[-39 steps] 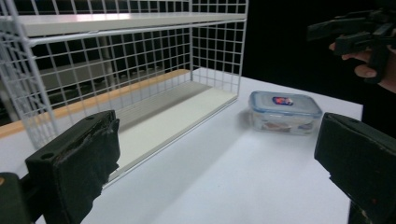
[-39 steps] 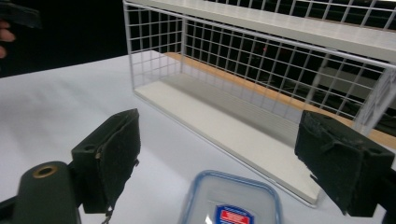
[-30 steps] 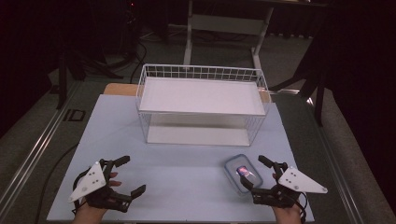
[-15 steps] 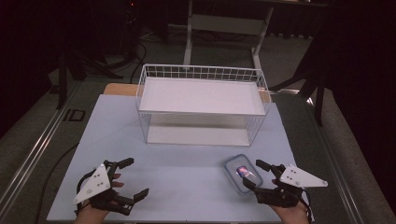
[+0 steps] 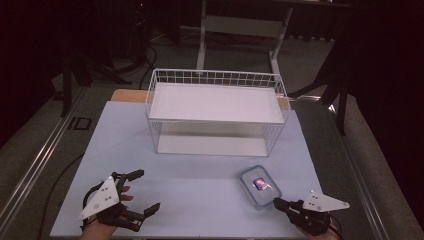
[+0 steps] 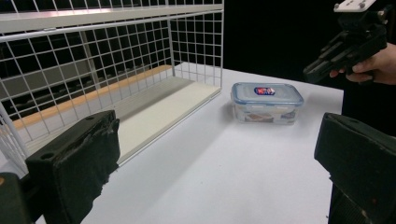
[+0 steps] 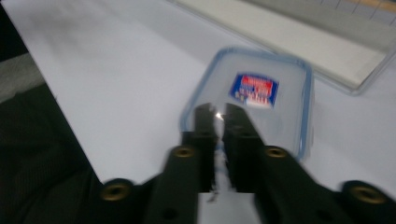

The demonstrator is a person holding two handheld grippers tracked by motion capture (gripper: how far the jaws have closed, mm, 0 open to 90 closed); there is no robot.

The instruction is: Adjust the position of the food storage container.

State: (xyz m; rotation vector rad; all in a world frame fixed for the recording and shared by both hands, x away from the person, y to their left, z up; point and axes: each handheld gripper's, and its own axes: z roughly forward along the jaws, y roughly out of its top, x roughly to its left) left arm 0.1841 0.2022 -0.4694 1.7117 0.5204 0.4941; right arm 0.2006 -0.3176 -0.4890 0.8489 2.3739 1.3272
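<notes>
A clear lidded container (image 5: 259, 186) with a blue rim and a red-blue label lies on the pale blue table top, right of centre. My right gripper (image 5: 276, 202) is shut at the container's near corner with nothing between its fingers. In the right gripper view the closed tips (image 7: 219, 112) overlap the near edge of the container's lid (image 7: 261, 93); I cannot tell whether they touch it. My left gripper (image 5: 150, 189) is wide open at the front left, holding nothing. In the left gripper view the container (image 6: 266, 100) lies ahead between the spread pads (image 6: 74, 163).
A white wire basket rack (image 5: 215, 112) with a white top shelf and a bottom board stands at the back middle of the table (image 5: 200, 175). A hand holding the right gripper (image 6: 345, 46) appears at the upper right of the left gripper view. Dark floor and table legs lie beyond.
The right gripper has gone from open to shut and drawn back toward the table's front edge. The left gripper has shifted slightly and stays open.
</notes>
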